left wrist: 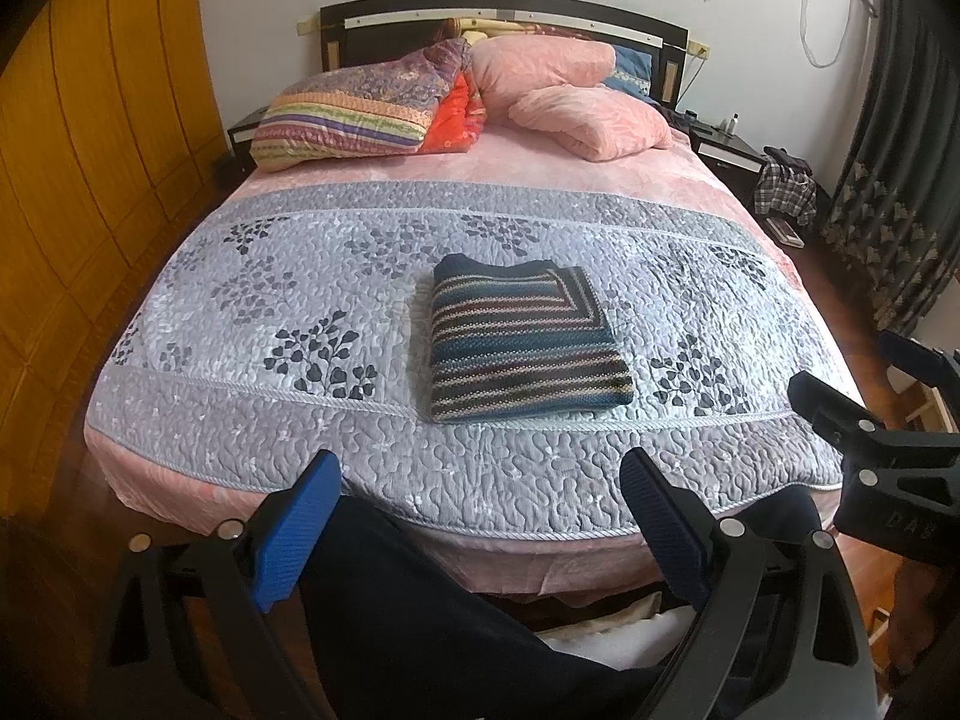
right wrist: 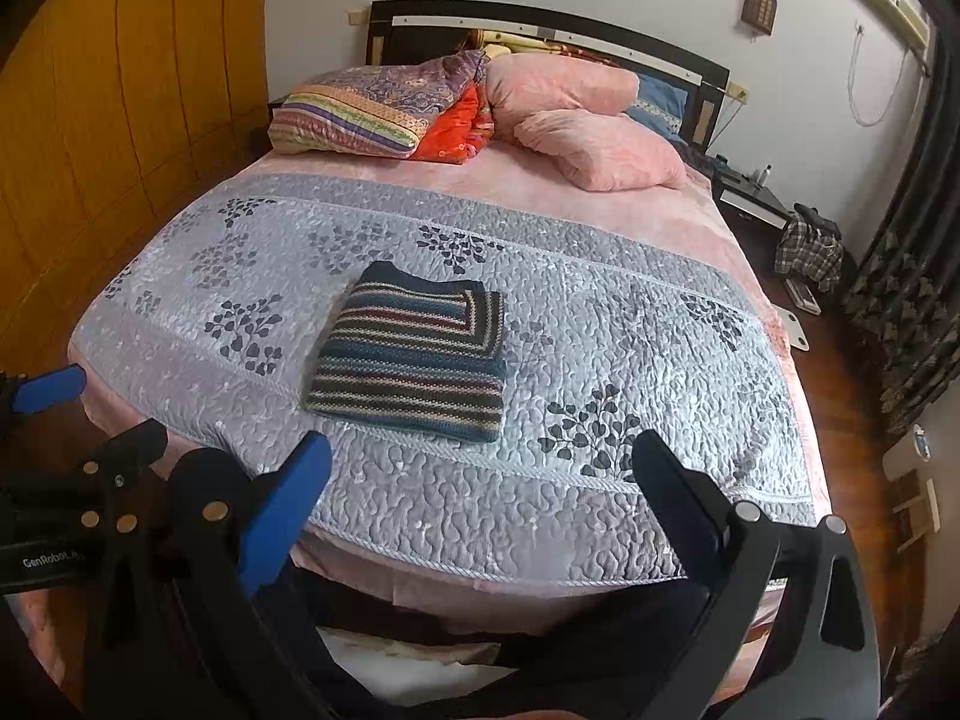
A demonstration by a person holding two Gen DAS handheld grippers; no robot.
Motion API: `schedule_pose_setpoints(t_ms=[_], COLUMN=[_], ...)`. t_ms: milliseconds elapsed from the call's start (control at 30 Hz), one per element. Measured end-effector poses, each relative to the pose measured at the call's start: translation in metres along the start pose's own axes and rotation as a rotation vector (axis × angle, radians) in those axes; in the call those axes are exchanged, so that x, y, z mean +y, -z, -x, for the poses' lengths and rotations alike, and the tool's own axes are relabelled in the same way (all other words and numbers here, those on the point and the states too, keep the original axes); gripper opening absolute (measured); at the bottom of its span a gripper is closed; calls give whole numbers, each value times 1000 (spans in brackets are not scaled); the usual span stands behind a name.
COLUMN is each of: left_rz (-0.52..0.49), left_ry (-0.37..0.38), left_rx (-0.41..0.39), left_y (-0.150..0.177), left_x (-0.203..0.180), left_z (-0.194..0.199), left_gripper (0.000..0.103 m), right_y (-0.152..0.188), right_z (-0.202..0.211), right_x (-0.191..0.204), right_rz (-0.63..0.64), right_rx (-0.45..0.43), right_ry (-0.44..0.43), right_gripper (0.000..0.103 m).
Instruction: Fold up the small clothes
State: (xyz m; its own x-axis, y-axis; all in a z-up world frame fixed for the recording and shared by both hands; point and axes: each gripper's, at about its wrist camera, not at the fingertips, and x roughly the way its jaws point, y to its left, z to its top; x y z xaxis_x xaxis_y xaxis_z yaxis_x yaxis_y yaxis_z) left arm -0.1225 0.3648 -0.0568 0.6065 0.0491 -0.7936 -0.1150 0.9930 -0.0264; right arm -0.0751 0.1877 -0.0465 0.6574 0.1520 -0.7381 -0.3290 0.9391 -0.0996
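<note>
A striped knitted sweater [left wrist: 522, 339] [right wrist: 414, 354] lies folded into a neat rectangle on the grey quilt [left wrist: 252, 312] [right wrist: 630, 348] near the foot of the bed. My left gripper [left wrist: 480, 516] hangs open below the foot edge, well short of the sweater, with nothing between its blue-padded fingers. My right gripper [right wrist: 480, 498] is also open and empty, held back from the bed edge. The right gripper also shows at the right rim of the left wrist view [left wrist: 864, 384], and the left gripper at the left rim of the right wrist view [right wrist: 90, 408].
Pink pillows [left wrist: 576, 102] and a folded colourful quilt [left wrist: 354, 114] sit at the headboard end. A wooden wardrobe [left wrist: 90, 150] runs along the left. Dark trousers of the person [left wrist: 432, 618] fill the space below the grippers. A plaid garment [left wrist: 786, 186] lies right of the bed by the curtain.
</note>
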Motion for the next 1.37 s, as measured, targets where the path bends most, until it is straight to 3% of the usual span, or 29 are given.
schedule_pose_setpoints(t_ms=[1367], left_rz=[5], left_ry=[-28], left_rx=[-15], left_y=[0], left_x=[-2], left_z=[10], left_gripper=[94], right_y=[-4], right_z=[7], right_x=[2], right_rz=[3], right_rx=[-14], right_ry=[-16], right_gripper=[100])
